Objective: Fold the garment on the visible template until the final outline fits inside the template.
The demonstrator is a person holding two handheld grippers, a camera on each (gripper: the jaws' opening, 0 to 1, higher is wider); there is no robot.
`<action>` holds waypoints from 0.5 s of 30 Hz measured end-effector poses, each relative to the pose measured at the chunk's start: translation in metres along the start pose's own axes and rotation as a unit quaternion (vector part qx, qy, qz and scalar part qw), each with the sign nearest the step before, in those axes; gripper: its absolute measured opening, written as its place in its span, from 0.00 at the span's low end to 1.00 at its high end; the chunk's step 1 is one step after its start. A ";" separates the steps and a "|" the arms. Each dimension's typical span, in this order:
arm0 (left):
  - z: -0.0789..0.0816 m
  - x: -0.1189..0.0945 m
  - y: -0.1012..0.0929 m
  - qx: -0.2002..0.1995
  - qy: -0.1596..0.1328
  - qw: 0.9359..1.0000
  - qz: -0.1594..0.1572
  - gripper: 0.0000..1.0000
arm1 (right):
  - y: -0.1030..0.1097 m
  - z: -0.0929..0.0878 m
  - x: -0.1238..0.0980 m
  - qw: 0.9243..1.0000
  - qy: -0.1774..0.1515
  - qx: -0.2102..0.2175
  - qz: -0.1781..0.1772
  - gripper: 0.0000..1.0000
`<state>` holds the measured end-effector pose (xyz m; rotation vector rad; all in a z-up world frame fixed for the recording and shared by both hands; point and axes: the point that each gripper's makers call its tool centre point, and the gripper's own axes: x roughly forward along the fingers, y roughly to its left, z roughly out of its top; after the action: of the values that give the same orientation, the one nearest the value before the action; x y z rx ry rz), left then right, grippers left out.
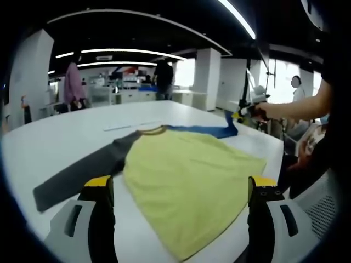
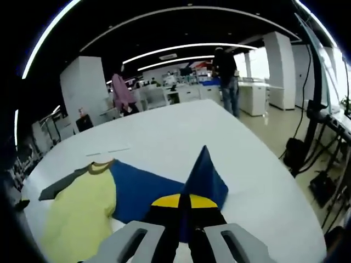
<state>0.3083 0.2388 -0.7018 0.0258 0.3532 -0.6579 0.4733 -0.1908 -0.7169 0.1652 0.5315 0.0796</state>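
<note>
Right hand-held gripper (image 2: 181,211) is clamped on the blue sleeve (image 2: 203,178), lifting its tip into a peak above the tabletop (image 2: 164,137). Left hand-held gripper (image 1: 178,189) hangs with jaws wide apart over the near hem of the shirt (image 1: 186,175), touching nothing. That shirt lies flat, yellow body centred, grey sleeve (image 1: 82,172) stretched out sideways.

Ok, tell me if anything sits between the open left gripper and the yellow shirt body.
Nothing visible does: bare white table lies between the left gripper and the yellow shirt body; the right gripper pinches the blue sleeve.
</note>
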 end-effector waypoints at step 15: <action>0.000 -0.001 0.001 0.002 0.000 1.000 0.000 0.99 | 0.038 0.000 0.010 0.999 0.003 -0.017 0.038 0.00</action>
<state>0.3077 0.2399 -0.7014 0.0292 0.3520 -0.6585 0.4812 -0.1525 -0.7149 0.1528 0.5297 0.1622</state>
